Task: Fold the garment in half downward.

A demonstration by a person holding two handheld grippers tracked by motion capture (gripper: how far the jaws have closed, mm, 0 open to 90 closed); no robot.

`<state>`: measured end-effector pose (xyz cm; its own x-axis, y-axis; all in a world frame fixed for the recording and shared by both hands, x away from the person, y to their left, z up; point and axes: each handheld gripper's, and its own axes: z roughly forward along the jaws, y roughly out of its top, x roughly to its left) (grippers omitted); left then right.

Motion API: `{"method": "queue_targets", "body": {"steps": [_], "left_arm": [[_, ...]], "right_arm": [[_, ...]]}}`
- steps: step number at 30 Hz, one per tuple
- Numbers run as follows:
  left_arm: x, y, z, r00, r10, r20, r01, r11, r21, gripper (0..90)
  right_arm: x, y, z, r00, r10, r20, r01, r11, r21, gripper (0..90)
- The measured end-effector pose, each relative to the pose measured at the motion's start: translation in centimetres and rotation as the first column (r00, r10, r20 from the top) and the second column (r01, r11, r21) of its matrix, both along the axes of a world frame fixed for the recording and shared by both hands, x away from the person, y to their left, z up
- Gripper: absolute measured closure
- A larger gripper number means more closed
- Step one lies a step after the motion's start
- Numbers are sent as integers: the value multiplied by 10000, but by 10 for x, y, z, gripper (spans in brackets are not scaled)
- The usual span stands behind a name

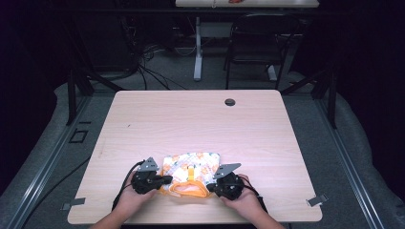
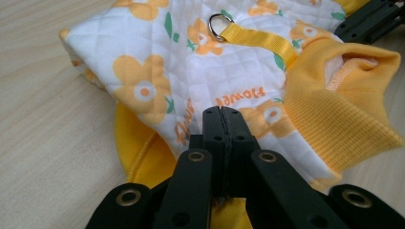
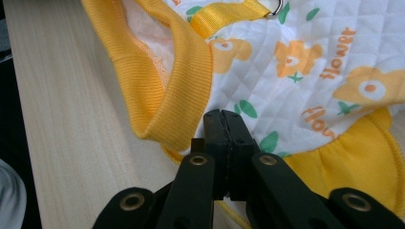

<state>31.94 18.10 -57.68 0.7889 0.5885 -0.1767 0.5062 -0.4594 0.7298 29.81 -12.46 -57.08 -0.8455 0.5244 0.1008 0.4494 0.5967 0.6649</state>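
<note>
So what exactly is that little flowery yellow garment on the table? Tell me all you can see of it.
The small garment is white quilted cloth printed with orange flowers, green leaves and the word "flower". It has yellow ribbed trim round an opening, and a yellow strap ending in a metal ring. It lies flat near the table's front edge. The left gripper and right gripper touch its sides, jaws shut.
</note>
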Motion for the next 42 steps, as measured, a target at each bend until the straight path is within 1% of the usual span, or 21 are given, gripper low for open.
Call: {"method": "queue_targets", "body": {"steps": [3, 4, 6, 9, 10, 11, 12, 13, 15, 16, 19, 20, 22, 27, 30, 31, 32, 37, 38, 41, 42], "left_arm": [[4, -1, 0, 9999, 90, 46, -90, 10000, 10, 898], [5, -2, 0, 9999, 139, 26, -139, 9999, 5, 898], [8, -3, 0, 9998, 211, 70, -211, 9998, 36, 898], [12, -5, 0, 9996, 250, 131, -251, 9996, 89, 898], [13, -6, 0, 9995, 292, 126, -292, 9995, 76, 898], [15, -6, 0, 9994, 283, 216, -285, 9995, 101, 898], [16, -7, -1, 9991, 382, 181, -383, 9993, 31, 898], [17, -6, -1, 9992, 349, 186, -350, 9994, 32, 898], [20, -7, -2, 9989, 437, 197, -436, 9990, -69, 898], [21, -7, -2, 9988, 456, 166, -453, 9989, -128, 898], [24, -7, -3, 9983, 546, 195, -543, 9984, -162, 898], [25, -7, -3, 9980, 620, 125, -617, 9979, -196, 898], [29, -8, -2, 9978, 631, 182, -629, 9980, -86, 898], [36, -10, -2, 9966, 786, 252, -783, 9968, -133, 898], [40, -10, -2, 9965, 783, 279, -781, 9969, -79, 898], [41, -10, -3, 9960, 857, 249, -853, 9962, -178, 898], [42, -10, -3, 9960, 844, 298, -839, 9963, -173, 899], [47, -7, -5, 9951, 961, 252, -950, 9945, -438, 898], [48, -7, -6, 9941, 1070, 172, -1059, 9928, -551, 899], [51, -6, -7, 9935, 1128, 170, -1115, 9917, -638, 899], [52, -6, -8, 9925, 1208, 171, -1193, 9901, -745, 899]], "right_arm": [[2, 0, 0, 10000, -36, 31, 36, 10000, -3, 900], [3, 0, 0, 10000, -68, -38, 68, 10000, 7, 900], [6, -1, -1, 9999, -157, -24, 157, 9998, 142, 900], [8, -2, -1, 9997, -217, -55, 218, 9997, 117, 900], [9, -2, -1, 9995, -314, -51, 315, 9992, 230, 900], [10, -2, -2, 9994, -352, -39, 353, 9991, 224, 900], [11, -3, -2, 9993, -383, -51, 384, 9990, 219, 900], [13, -3, -2, 9990, -448, -67, 450, 9987, 252, 900], [15, -3, -1, 9989, -460, -61, 461, 9987, 213, 900], [17, -3, 0, 9990, -440, 23, 440, 9990, 51, 900], [19, -2, 1, 9988, -476, 104, 477, 9988, -100, 900], [22, -1, 1, 9984, -554, 122, 555, 9984, -122, 900], [24, -1, 1, 9984, -558, 110, 559, 9983, -137, 900], [30, -2, 0, 9971, -757, 48, 757, 9971, -35, 900], [34, -2, 0, 9966, -824, 6, 824, 9966, -16, 900], [35, -2, 0, 9967, -809, 52, 809, 9967, -39, 900], [38, -1, 1, 9967, -814, 72, 815, 9966, -156, 900], [45, 0, 1, 9960, -889, 92, 891, 9958, -214, 900], [46, 0, 1, 9958, -910, 90, 912, 9955, -245, 900], [49, 0, 0, 9951, -977, 153, 980, 9951, -156, 900], [50, 0, 0, 9951, -977, 126, 978, 9951, -106, 900]]}}
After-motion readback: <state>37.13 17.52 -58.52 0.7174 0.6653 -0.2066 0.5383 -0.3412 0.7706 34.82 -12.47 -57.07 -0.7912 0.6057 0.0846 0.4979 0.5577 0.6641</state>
